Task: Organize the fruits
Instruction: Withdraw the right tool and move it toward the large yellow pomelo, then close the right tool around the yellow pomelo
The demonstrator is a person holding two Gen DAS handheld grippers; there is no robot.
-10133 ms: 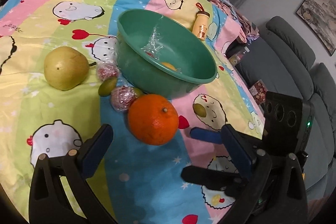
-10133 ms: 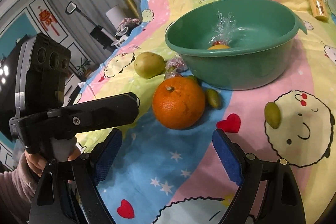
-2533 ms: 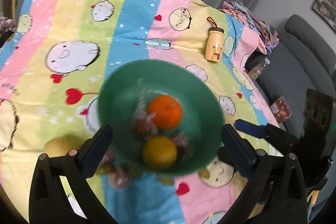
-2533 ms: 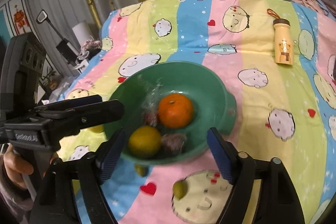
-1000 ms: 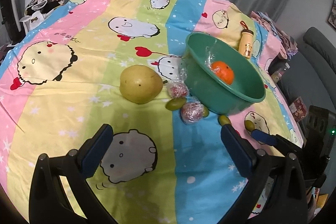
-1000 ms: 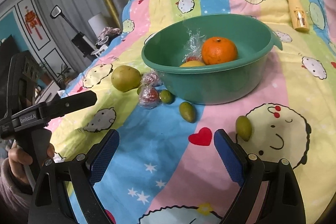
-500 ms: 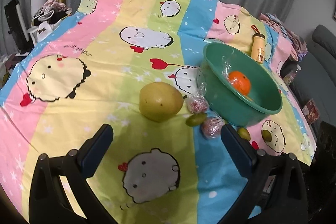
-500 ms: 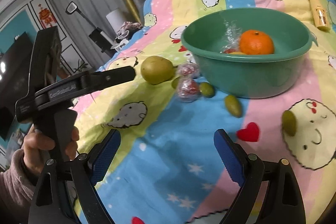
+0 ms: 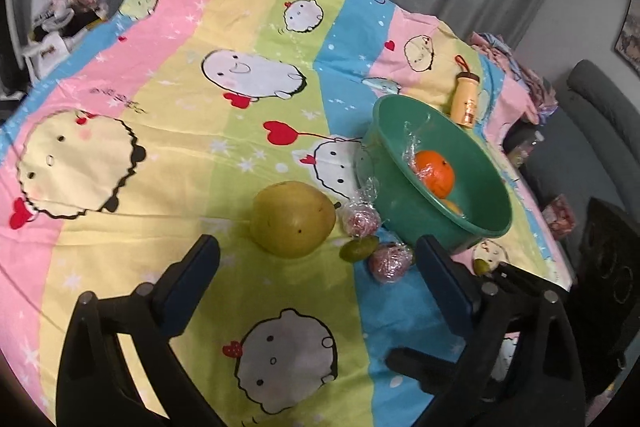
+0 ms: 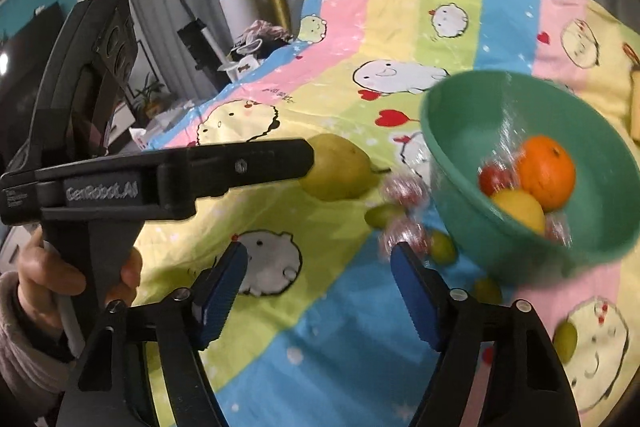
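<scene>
Left gripper [image 9: 316,281] hangs over the cartoon-print cloth [image 9: 168,131] on the worktop; jaws wide and easing inward, nothing between them; the pear [image 9: 294,219] lies just ahead of the pads, not touched.

Right gripper [image 10: 318,285] jaws closing, also with nothing but cloth between them.

Green bowl [image 9: 424,203] sits right of the pear; the left view shows an orange [image 9: 434,173] inside it under a scrap of clear wrap, plus a sliver of yellow fruit at the rim; the right view looks deeper into the bowl [image 10: 472,131] and shows the orange [image 10: 546,177], a yellow fruit [image 10: 520,209], a red fruit [image 10: 494,179] and a wrapped piece near the wall, all motion-blurred.

Outside the bowl, left view: two foil-wrapped fruits [image 9: 362,219], a small green fruit [image 9: 358,249] between them, another green one [image 9: 482,265] by the bowl's near side; the right view blurs the wrapped ones but adds more small green fruits [image 10: 442,247] along the bowl base and one far right [image 10: 566,337].

Only the left view shows the small yellow bottle [image 9: 465,97] behind the bowl and the grey sofa [image 9: 600,123]; only the right view shows the person's hand [image 10: 52,291] on the left gripper's handle, which partly hides the pear [image 10: 340,165].
</scene>
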